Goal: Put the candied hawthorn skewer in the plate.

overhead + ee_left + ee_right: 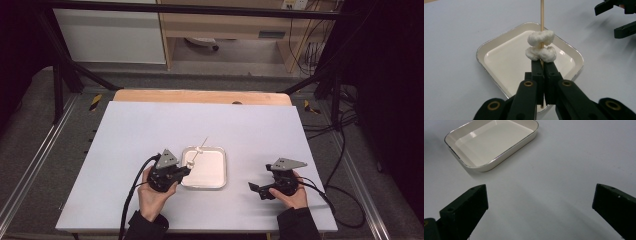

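Observation:
My left gripper (542, 65) (187, 170) is shut on a thin wooden skewer (542, 15) (201, 144) that carries two white marshmallows (541, 46) (194, 157) just above the fingertips. The skewer slants up and away over a square white enamel tray (489, 72) (216, 181) (469, 165) at the middle of the table. The tray's inside holds nothing. My right gripper (540, 202) (256, 189) stands open to the right of the tray, jaws wide apart above the bare table, nothing between them. It is also in the left gripper view at the top right (616, 15).
A white tabletop (125, 135) spreads on all sides of the tray. A wooden strip (200, 96) runs along its far edge. Black cables (340, 200) trail off the right side, and metal frame bars stand at both sides.

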`<state>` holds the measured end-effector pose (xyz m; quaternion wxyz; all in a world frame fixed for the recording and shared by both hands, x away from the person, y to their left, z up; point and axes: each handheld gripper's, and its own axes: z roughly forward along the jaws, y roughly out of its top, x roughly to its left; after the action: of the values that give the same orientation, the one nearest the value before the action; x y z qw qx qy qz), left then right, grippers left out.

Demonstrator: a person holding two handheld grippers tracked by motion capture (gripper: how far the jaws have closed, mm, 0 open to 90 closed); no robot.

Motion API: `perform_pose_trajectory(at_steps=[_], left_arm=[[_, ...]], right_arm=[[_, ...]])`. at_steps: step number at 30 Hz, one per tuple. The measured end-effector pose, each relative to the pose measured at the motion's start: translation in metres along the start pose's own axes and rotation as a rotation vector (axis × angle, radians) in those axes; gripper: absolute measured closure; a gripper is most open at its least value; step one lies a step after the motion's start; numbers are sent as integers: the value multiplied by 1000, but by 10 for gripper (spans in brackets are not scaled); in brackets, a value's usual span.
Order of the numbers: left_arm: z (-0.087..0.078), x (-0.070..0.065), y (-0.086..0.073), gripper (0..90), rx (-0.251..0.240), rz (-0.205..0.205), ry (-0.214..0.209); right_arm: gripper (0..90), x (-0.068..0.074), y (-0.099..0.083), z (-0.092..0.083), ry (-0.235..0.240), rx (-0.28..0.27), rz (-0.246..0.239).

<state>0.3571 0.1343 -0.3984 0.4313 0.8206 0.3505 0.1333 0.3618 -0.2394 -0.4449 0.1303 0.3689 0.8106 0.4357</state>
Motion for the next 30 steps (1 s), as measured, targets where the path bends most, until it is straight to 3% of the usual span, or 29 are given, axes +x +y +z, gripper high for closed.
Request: perform_pose_trajectory(at_steps=[11, 30], left_arm=[[18, 2, 13, 885, 72, 8, 24], [53, 4, 4, 884, 235, -3, 62]], right_arm=[[10, 0, -1, -1, 5, -4, 2], [12, -1, -3, 0, 12, 1, 8]])
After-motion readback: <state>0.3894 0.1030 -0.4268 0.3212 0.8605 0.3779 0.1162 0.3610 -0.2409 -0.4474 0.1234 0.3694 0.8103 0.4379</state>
